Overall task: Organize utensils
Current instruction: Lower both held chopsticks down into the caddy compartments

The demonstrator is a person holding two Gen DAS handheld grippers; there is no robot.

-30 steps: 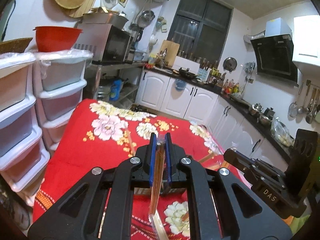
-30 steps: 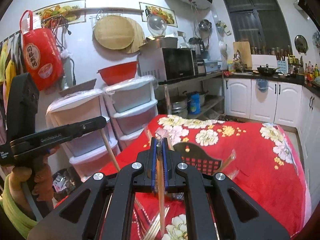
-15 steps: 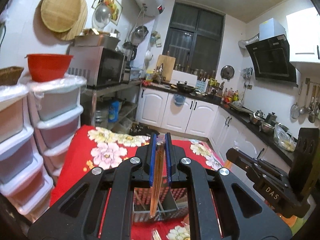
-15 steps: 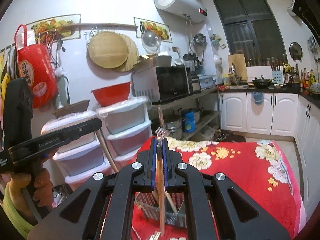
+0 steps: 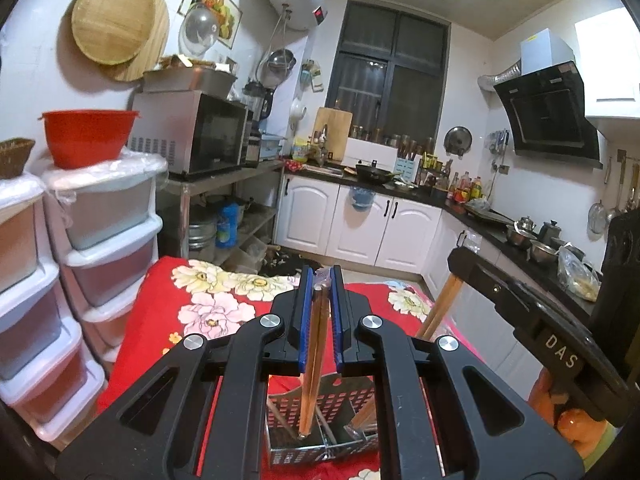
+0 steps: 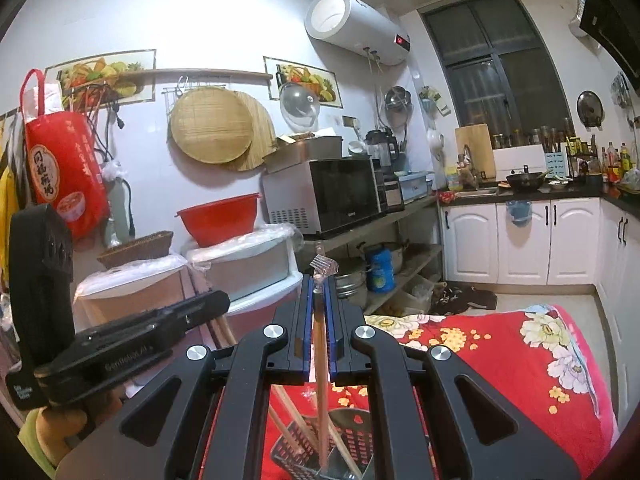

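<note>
My left gripper point(image 5: 321, 280) is shut on a pair of wooden chopsticks point(image 5: 312, 368) in a clear wrapper. They hang down with their tips inside a perforated metal utensil holder point(image 5: 288, 412). My right gripper point(image 6: 319, 280) is shut on another wrapped pair of chopsticks point(image 6: 321, 380), which also points down into the holder point(image 6: 352, 436). More chopsticks lean inside it. The holder stands on a table with a red floral cloth point(image 5: 160, 320). In the right wrist view the left gripper point(image 6: 216, 300) shows at the left, held by a hand.
Stacked plastic drawers point(image 5: 108, 216) with a red bowl point(image 5: 88, 136) on top stand close to the table's left side. A microwave point(image 5: 200, 136) sits on a metal shelf behind them. White cabinets point(image 5: 360, 228) and a crowded counter run along the back and right.
Both grippers have risen with their chopsticks and tilted up. The table surface has dropped low in both views, and the metal holder now shows under the chopstick tips.
</note>
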